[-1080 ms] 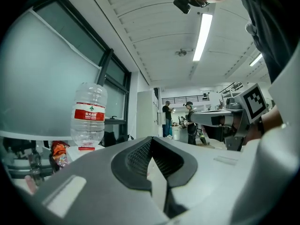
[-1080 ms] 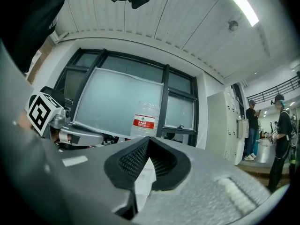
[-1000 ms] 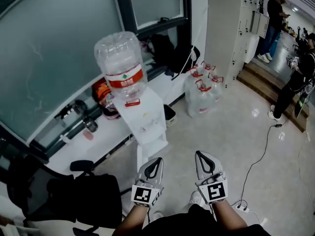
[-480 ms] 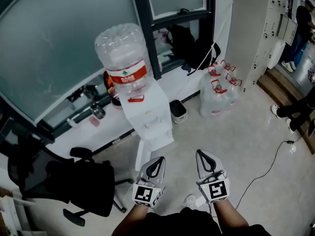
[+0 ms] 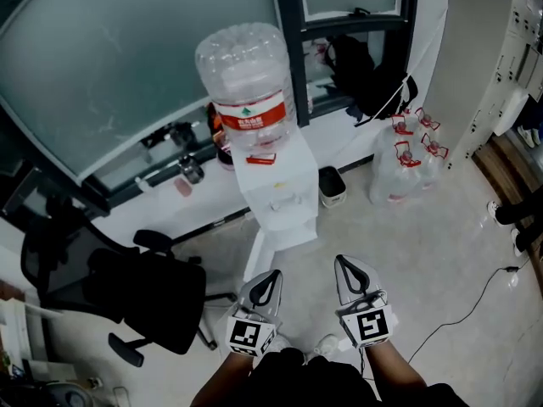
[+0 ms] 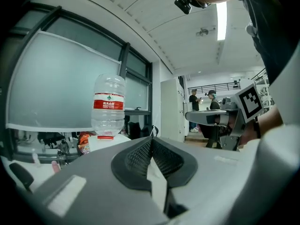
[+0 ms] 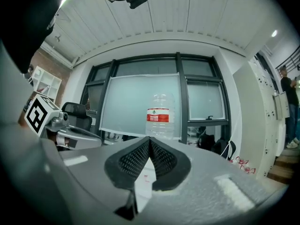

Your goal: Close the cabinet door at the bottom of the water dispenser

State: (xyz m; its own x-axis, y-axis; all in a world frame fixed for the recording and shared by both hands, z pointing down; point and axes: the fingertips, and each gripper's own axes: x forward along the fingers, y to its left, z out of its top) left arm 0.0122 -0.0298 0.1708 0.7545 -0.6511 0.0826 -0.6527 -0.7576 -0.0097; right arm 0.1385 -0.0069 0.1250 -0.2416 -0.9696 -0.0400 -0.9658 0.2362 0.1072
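Observation:
The white water dispenser (image 5: 277, 200) stands by the window with a clear bottle with a red label (image 5: 247, 73) upside down on top. A narrow white panel (image 5: 258, 257) sticks out at its lower left towards me; it looks like the cabinet door standing open, seen edge-on. My left gripper (image 5: 272, 275) and right gripper (image 5: 343, 262) hover side by side in front of the dispenser's base, both shut and holding nothing. The left gripper view shows its jaws (image 6: 151, 139) closed below the bottle (image 6: 108, 104). In the right gripper view the jaws (image 7: 150, 139) point at the bottle (image 7: 159, 117).
A black office chair (image 5: 146, 298) stands left of the dispenser. A small bin (image 5: 333, 185) and several water jugs (image 5: 405, 158) sit on the floor to the right. Black bags (image 5: 372, 73) lie on the sill. A cable (image 5: 475, 297) runs across the floor at right.
The head view has swung left and down: the dispenser now sits nearer the centre and the people at right are out of view. Both grippers keep their pose, still shut.

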